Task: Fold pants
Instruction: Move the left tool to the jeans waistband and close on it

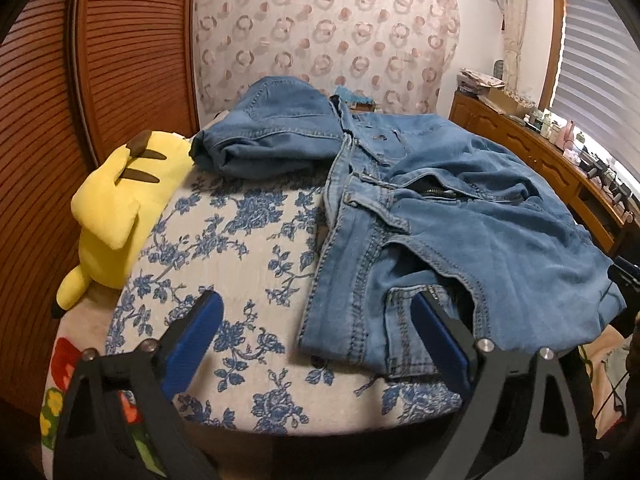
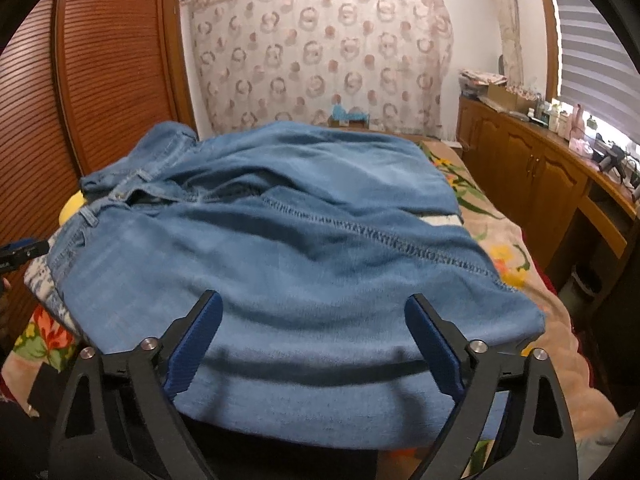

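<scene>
Jeans (image 1: 460,216) spread loosely on floral bed cover (image 1: 248,248), unfolded. Left hand-held gripper (image 1: 316,336) released near waistband corner; right hand-held gripper (image 2: 312,340) released over leg, ready for grasping.

Each hand-held gripper, left (image 1: 316,330) and right (image 2: 314,330), had a matte black frame with triangular cut-outs. Two angled fingers (image 1: 192,340) carried ribbed blue pads (image 2: 196,344), and round silver screws (image 2: 478,346) sat at the finger joints.
</scene>
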Tool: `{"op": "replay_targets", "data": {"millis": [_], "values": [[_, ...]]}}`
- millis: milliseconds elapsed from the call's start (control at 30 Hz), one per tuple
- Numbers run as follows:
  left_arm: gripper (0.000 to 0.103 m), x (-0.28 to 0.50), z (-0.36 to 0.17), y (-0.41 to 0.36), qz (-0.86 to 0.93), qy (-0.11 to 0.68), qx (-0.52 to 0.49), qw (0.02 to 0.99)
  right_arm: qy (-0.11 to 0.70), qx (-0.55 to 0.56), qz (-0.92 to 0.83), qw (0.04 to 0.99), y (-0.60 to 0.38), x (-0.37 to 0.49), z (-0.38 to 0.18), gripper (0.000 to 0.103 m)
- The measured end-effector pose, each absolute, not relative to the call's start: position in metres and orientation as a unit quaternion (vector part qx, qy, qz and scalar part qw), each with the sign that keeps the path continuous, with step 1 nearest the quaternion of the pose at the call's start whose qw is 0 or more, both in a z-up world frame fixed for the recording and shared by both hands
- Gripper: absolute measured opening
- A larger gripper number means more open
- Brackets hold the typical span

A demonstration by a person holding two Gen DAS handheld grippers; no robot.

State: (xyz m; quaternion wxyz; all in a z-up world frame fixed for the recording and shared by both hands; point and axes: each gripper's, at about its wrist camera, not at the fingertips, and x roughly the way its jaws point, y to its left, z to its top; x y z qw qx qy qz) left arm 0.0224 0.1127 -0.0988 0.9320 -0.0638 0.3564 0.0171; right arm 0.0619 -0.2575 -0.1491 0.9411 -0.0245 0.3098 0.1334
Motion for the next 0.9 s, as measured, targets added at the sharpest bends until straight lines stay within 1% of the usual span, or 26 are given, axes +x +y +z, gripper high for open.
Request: {"op": "replay_targets", "data": {"millis": [33, 67, 133, 233, 333, 433, 700, 767, 800, 833, 900], "values": [[0.088, 0.023, -0.1, 0.113, 0.016, 0.356, -0.065, 0.932, 0.313, -0.027, 0.134, 0.94, -0.256, 0.063, -0.151, 0.09], [0.086, 0.023, -0.101, 0.115, 0.013, 0.358, -0.069, 0.931, 0.314, -0.028, 0.136, 0.939, -0.255, 0.063, -0.152, 0.089], [0.077, 0.022, -0.105, 0.118, 0.009, 0.361, -0.076, 0.93, 0.318, -0.029, 0.138, 0.938, -0.254, 0.063, -0.154, 0.087], [0.068, 0.02, -0.112, 0.119, 0.007, 0.369, -0.075, 0.926, 0.32, -0.035, 0.137, 0.937, -0.251, 0.064, -0.156, 0.087], [0.062, 0.016, -0.119, 0.119, 0.002, 0.376, -0.076, 0.923, 0.322, -0.036, 0.137, 0.936, -0.248, 0.064, -0.157, 0.086], [0.059, 0.013, -0.126, 0.118, -0.004, 0.376, -0.078, 0.923, 0.325, -0.039, 0.138, 0.935, -0.248, 0.064, -0.158, 0.086], [0.059, 0.014, -0.129, 0.108, 0.001, 0.371, -0.052, 0.927, 0.331, -0.04, 0.138, 0.933, -0.249, 0.063, -0.163, 0.086], [0.057, 0.015, -0.13, 0.106, 0.0, 0.367, -0.052, 0.929, 0.333, -0.039, 0.137, 0.932, -0.25, 0.064, -0.164, 0.086], [0.049, 0.015, -0.129, 0.106, -0.004, 0.365, -0.055, 0.929, 0.333, -0.039, 0.137, 0.932, -0.249, 0.064, -0.164, 0.086], [0.039, 0.015, -0.128, 0.106, -0.01, 0.364, -0.062, 0.929, 0.334, -0.039, 0.137, 0.932, -0.25, 0.064, -0.164, 0.085], [0.03, 0.016, -0.127, 0.105, -0.02, 0.365, -0.072, 0.928, 0.334, -0.039, 0.137, 0.932, -0.25, 0.064, -0.165, 0.085]]}}
